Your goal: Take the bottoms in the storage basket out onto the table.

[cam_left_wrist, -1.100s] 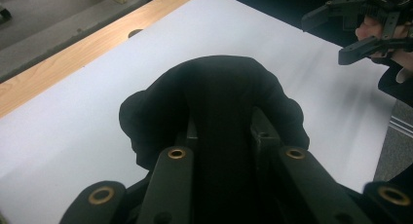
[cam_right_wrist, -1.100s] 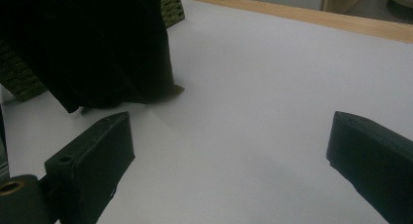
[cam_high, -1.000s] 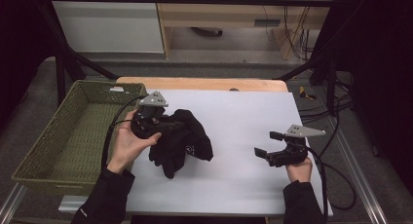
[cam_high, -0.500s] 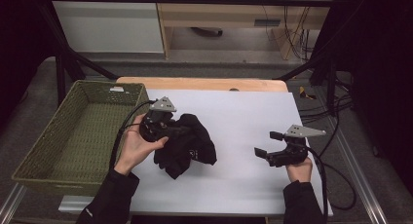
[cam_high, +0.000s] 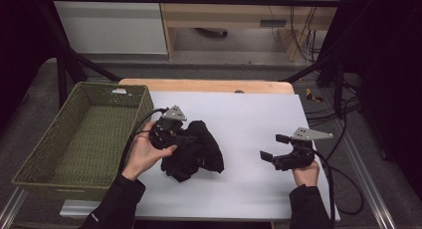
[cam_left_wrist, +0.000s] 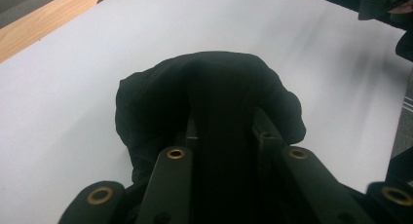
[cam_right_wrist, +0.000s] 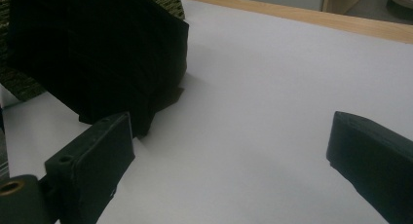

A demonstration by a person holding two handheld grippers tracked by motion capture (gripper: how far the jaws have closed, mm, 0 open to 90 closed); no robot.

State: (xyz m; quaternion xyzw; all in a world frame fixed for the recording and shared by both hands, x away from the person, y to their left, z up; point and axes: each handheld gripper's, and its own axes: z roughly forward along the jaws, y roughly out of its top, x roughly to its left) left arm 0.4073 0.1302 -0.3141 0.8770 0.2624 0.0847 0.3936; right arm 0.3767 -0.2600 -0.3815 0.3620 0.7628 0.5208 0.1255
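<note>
The left tongs [cam_high: 185, 139] are clamped on a fold of the black cloth [cam_high: 196, 150], which sits bunched on the white worktop [cam_high: 249, 119] left of centre, just right of the green basket [cam_high: 79, 139]. In the left gripper view the jaws pinch a thick ridge of cloth [cam_left_wrist: 214, 102] with the rest of the heap bulging around and beyond them. The right tongs [cam_high: 272, 149] hang wide and empty over bare worktop on the near right, well apart from the cloth; in the right gripper view the cloth [cam_right_wrist: 97, 53] rises dark at the far left with the basket weave [cam_right_wrist: 19, 83] just behind it. From where I stand the main risk is the grip itself: the jaws seem to hold only one fold, so a lift could let the loose bulk sag, unroll and slip free, or drag across the worktop. If the move is towards the basket, a trailing end could catch on the near rim and hang half in, half out. The left gripper's cable [cam_high: 134, 134] loops close by the rim too, and could snag. With the right tongs so far off, nothing supports the dangling part.
</note>
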